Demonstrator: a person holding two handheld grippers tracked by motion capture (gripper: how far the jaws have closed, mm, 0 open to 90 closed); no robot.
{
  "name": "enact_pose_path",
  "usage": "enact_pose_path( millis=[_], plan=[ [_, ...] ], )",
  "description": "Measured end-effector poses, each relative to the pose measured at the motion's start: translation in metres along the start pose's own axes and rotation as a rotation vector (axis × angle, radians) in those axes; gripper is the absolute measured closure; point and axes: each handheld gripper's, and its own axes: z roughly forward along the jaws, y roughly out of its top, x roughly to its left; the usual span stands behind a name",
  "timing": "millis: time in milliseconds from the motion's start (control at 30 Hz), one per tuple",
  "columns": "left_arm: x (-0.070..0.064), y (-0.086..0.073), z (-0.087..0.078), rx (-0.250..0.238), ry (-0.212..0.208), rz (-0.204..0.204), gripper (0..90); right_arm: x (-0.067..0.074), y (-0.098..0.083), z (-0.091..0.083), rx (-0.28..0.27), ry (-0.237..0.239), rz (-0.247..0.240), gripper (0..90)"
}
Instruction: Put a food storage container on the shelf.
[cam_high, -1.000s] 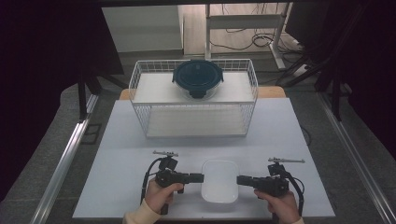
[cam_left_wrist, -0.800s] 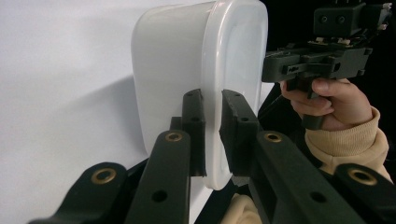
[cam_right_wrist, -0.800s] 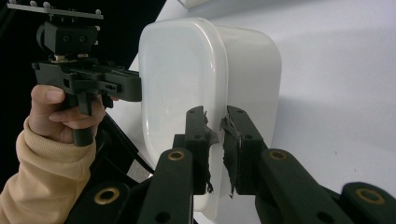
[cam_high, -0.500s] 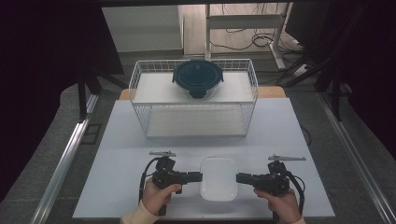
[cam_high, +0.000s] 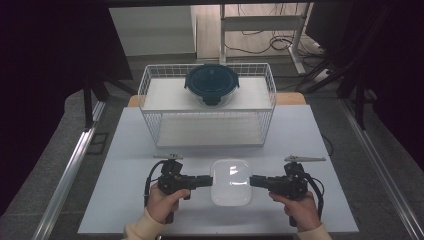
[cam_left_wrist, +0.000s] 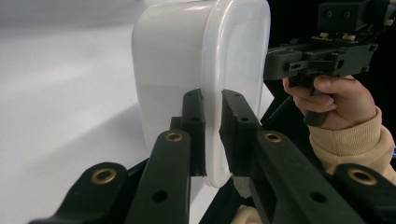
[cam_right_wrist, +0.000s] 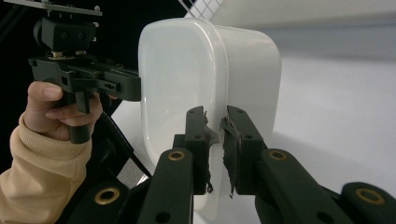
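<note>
a: counted two grippers, one white box (cam_high: 230, 182), one wire basket (cam_high: 150, 85), one lidded bowl (cam_high: 212, 85).

b: agreed. left gripper (cam_high: 210, 180) clamped on the box's left rim, right gripper (cam_high: 251, 181) clamped on its right rim. seen close up too: left gripper (cam_left_wrist: 212, 135) pinching the lid edge, right gripper (cam_right_wrist: 215, 149) pinching the opposite edge.

a: box (cam_left_wrist: 201, 70) held level between the two, just above the near middle of the counter (cam_high: 125, 165), lid on. contents hidden behind the milky wall.

b: basket standing at the far side of the counter, well apart from the box. holds the bowl, resting on its upper tier under a dark round lid. lower tier bare.

a: inside of the bowl too dim to tell.
</note>
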Motion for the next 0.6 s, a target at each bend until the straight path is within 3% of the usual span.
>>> enact_pose_path(
  millis=[267,600],
  plan=[
    [-0.008,0.028,-0.014,-0.027,0.029,0.048,80.9,0.009,0.027,0.0,-0.025,-0.001,-0.04,79.9],
    [-0.013,0.061,-0.029,-0.054,0.035,0.078,80.9,0.023,0.068,-0.003,-0.04,-0.006,-0.093,79.9]
  ],
)
